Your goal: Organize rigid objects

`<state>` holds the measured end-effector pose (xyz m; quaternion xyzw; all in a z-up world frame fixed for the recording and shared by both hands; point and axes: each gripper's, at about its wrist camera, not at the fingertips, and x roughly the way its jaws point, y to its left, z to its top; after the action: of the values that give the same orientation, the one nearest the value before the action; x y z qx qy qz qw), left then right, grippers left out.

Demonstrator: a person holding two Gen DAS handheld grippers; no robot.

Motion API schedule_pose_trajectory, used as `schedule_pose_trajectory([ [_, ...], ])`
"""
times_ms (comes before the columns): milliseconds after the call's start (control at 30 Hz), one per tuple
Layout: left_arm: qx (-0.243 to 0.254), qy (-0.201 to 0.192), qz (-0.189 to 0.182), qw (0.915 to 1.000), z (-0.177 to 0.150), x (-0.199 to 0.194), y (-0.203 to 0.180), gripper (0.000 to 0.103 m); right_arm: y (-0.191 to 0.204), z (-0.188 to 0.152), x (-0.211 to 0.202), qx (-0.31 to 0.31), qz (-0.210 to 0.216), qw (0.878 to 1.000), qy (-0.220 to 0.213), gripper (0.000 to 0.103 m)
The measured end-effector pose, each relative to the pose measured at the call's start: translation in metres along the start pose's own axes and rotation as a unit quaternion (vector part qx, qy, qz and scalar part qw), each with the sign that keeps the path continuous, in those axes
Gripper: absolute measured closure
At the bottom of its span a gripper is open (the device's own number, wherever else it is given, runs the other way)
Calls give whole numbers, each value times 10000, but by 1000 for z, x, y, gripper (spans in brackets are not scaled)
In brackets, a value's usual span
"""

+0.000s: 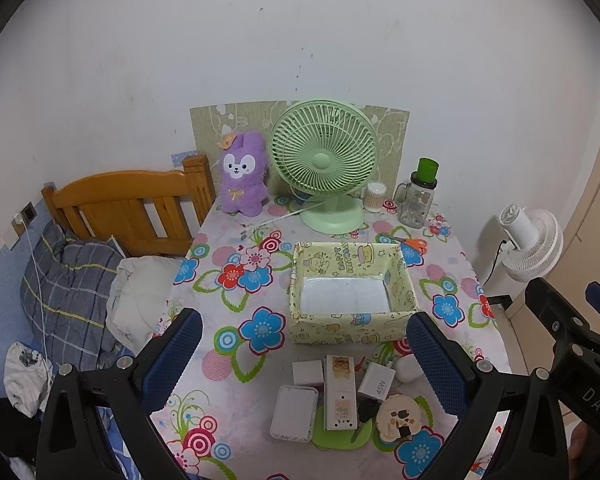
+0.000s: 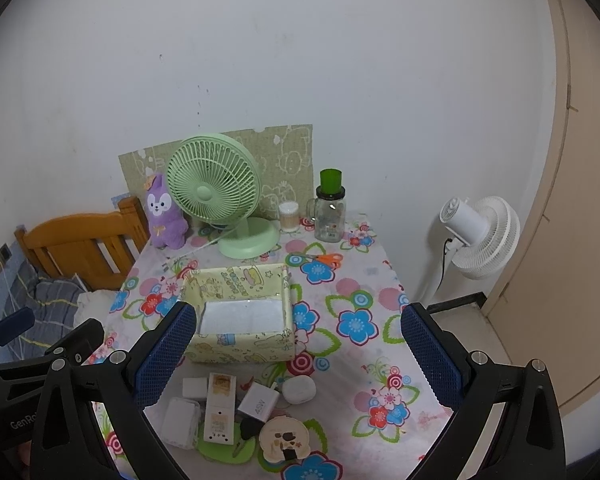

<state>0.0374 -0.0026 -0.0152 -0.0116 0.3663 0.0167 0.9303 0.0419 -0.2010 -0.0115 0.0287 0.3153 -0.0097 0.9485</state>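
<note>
Before the papered box, small rigid items wait on the counter.

Both hand-held grippers, left and right, hang released and empty; the remote, long axis pointing boxward, lies nearer the left one.

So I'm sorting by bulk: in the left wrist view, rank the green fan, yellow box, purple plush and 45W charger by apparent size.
1. green fan and yellow box: look alike; box is nearer, so unsure
2. purple plush
3. 45W charger
</note>
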Motion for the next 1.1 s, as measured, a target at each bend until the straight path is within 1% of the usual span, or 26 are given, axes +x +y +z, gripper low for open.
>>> schedule_pose_trajectory([
  [333, 45, 40, -62, 10000, 7, 7, 1, 0, 2, 8, 4, 1, -5, 10000, -70, 0],
  [467, 58, 87, -63, 9999, 6, 10, 1, 0, 2, 7, 8, 17, 79, 10000, -26, 0],
  [600, 38, 157, -25, 9999, 3, 16, 2, 0, 2, 1, 15, 101, 136, 9998, 85, 0],
  [767, -76, 317, -115, 9994, -3, 30, 6, 0, 1, -8, 26, 269, 157, 9993, 230, 0],
  [933, -72, 441, -106, 9989, -14, 47, 6, 0, 3, -19, 40, 253, 63, 9991, 345, 0],
  [1100, -24, 597, -86, 9982, -28, 69, 8, 0, 7, -37, 59, 240, 14, 9984, 516, 0],
])
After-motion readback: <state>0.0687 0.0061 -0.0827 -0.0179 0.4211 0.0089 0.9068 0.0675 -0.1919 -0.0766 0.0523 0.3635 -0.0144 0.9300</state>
